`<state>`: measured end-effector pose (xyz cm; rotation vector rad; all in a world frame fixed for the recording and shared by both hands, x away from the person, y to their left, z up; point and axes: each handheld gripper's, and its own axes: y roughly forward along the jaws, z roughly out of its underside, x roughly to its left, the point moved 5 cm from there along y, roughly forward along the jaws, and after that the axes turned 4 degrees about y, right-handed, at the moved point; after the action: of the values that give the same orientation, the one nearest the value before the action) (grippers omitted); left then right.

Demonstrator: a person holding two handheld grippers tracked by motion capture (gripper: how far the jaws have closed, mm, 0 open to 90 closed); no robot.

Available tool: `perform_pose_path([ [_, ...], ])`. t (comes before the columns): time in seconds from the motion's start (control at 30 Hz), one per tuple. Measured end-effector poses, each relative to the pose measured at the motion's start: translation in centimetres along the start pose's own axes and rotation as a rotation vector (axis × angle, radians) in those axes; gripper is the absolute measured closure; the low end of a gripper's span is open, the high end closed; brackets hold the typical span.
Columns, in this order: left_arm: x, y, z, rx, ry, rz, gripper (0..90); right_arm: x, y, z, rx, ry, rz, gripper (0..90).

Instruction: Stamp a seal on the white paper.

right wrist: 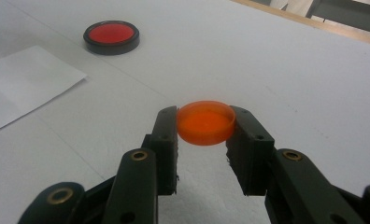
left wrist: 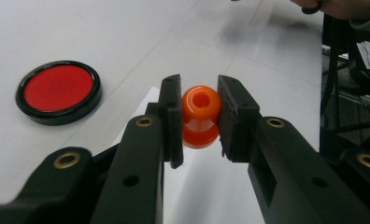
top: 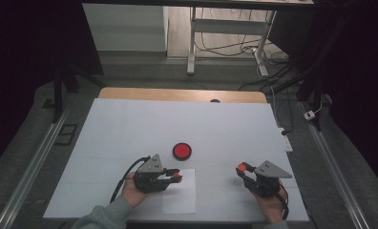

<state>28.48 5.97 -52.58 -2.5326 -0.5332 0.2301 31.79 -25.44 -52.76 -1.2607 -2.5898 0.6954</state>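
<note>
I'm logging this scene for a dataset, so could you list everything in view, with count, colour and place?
orange knob-shaped piece: 1, orange with a hole in its top, clamped in the left gripper above the paper
orange cap: 1, orange, shallow and round, clamped in the right gripper
red disc: 1, red with black rim, on the table near the middle
sheet of paper: 1, white, near edge, under the left gripper
table: 1, white top
left gripper: 1, black, shut
right gripper: 1, black, shut
</note>
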Motion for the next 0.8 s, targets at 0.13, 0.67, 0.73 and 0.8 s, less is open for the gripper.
perform_pose_path([
  [0.13,-0.2,0.4,0.4,0.014,-0.001,0.008,72.6,0.0,0.0,0.0,0.001,-0.002,-0.001,64.3],
  [0.67,-0.1,2.1,1.7,0.065,-0.005,0.013,72.6,0.1,0.1,0.0,0.004,-0.002,0.0,64.2],
  [0.73,-0.1,2.2,1.8,0.069,-0.007,0.014,72.6,0.1,0.1,0.0,0.004,-0.002,0.0,64.3],
  [0.8,-0.1,2.4,1.9,0.074,-0.006,0.012,72.6,0.1,0.1,0.0,0.004,-0.002,-0.001,64.2],
])
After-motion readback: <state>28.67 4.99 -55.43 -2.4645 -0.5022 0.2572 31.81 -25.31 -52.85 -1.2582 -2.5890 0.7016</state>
